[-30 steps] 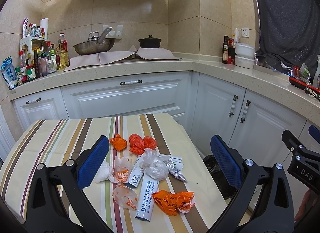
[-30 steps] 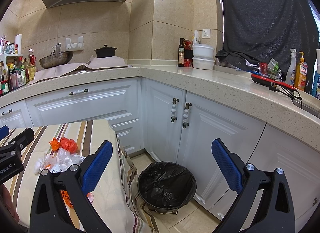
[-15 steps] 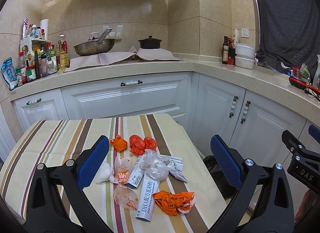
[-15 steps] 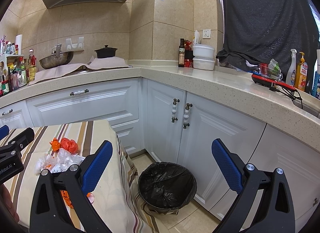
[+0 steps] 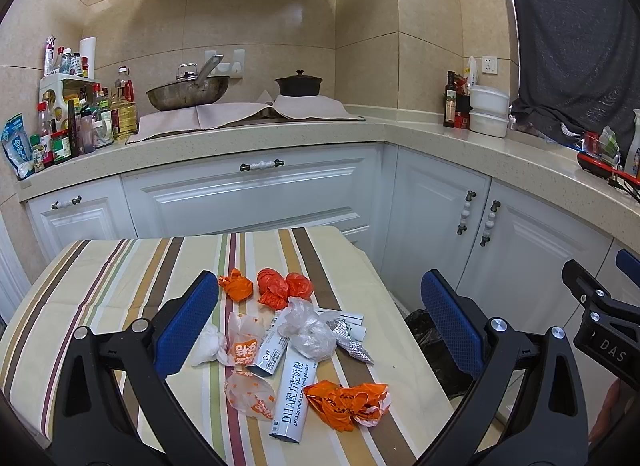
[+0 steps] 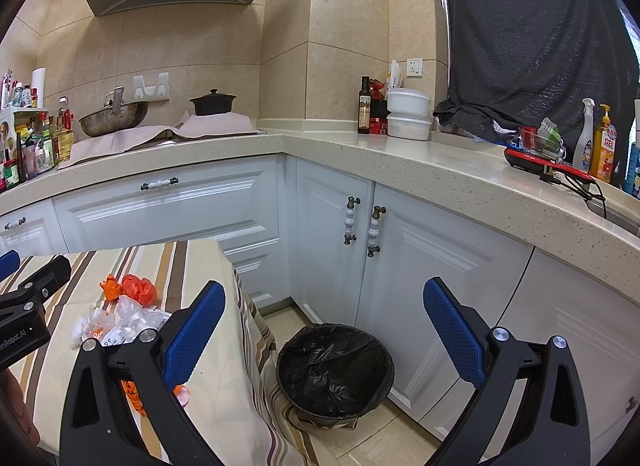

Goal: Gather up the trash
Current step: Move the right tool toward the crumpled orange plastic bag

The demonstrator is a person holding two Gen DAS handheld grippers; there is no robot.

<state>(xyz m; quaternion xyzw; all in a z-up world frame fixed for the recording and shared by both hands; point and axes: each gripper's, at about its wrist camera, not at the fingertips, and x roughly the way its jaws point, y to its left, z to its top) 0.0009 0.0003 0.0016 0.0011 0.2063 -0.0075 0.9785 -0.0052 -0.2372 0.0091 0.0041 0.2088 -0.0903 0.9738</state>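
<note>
nothing collected yet: my left hand-held gripper (image 5: 316,330) and right hand-held gripper (image 6: 324,330) gape empty. next, i grasp orange wrapper (image 5: 344,402), carry to bin (image 6: 335,370).

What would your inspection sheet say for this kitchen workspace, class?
Surface: striped tablecloth table, trash heaped near its right edge.
Job's things: crumpled orange plastic bags, long white milk-powder sachet, clear plastic wrap; black-lined round bin on the floor beside the table.
Clutter: bottles and a steel wok on the counter.
Grippers: left claw and right claw open, empty.
Cables: black cord on counter.
Surroundings: white cabinets.
</note>
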